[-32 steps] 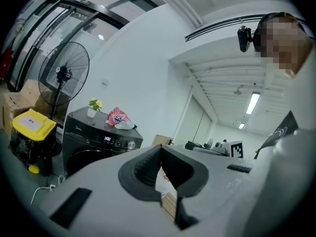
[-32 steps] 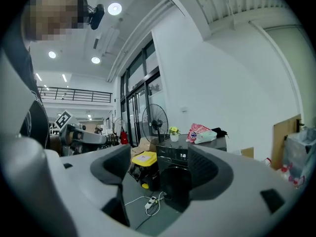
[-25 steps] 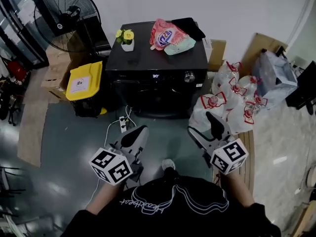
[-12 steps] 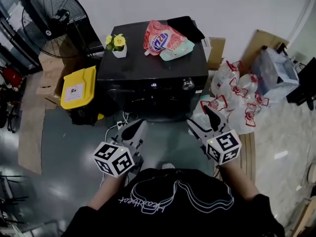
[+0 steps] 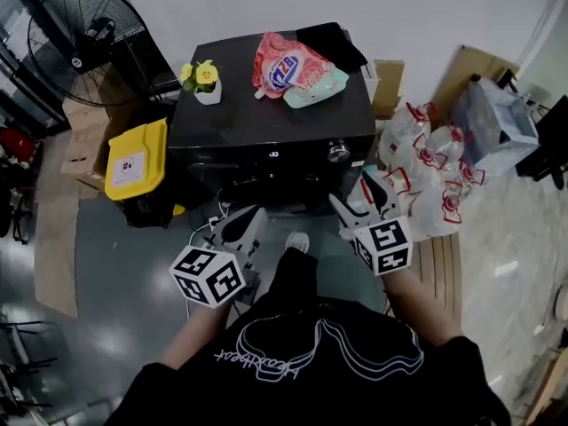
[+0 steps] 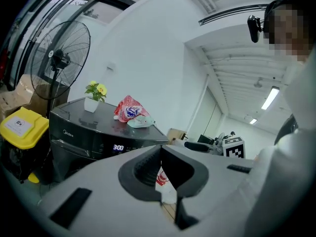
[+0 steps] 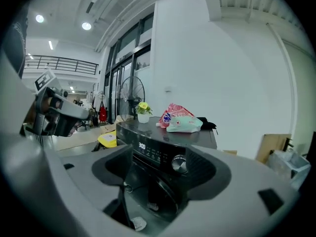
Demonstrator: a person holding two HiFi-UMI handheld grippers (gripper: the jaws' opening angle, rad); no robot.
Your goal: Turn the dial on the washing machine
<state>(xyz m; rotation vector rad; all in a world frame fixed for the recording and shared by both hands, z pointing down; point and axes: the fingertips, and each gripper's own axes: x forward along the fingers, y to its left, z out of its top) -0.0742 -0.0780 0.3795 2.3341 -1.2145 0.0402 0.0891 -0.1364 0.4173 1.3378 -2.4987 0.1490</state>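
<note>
Low in the head view, the left gripper (image 5: pixel 238 223) sits at lower left with its jaws pressed together and nothing between them; its own view shows the tips meeting at centre frame (image 6: pixel 160 149). The right gripper (image 5: pixel 355 198) sits right of centre, jaws wide apart and empty, well short of the washer (image 5: pixel 266 122). In the right gripper view the dial (image 7: pixel 178 164) shows through the gap between the jaws (image 7: pixel 158 169), closer to the right-hand one, not touched

Beyond both grippers the washer fills the upper middle of the head view. The dial (image 5: pixel 337 152) is at the right end of its front panel, with a lit display (image 5: pixel 275 154) to its left. On the lid stand a small potted plant (image 5: pixel 202 78) at the left, a pink bag (image 5: pixel 284 65) in the middle and a black cloth (image 5: pixel 330 44) behind it

A yellow bin (image 5: pixel 136 158) stands at the washer's left, clear sacks (image 5: pixel 426 176) at its right, and a fan (image 5: pixel 80 43) in the upper left corner
</note>
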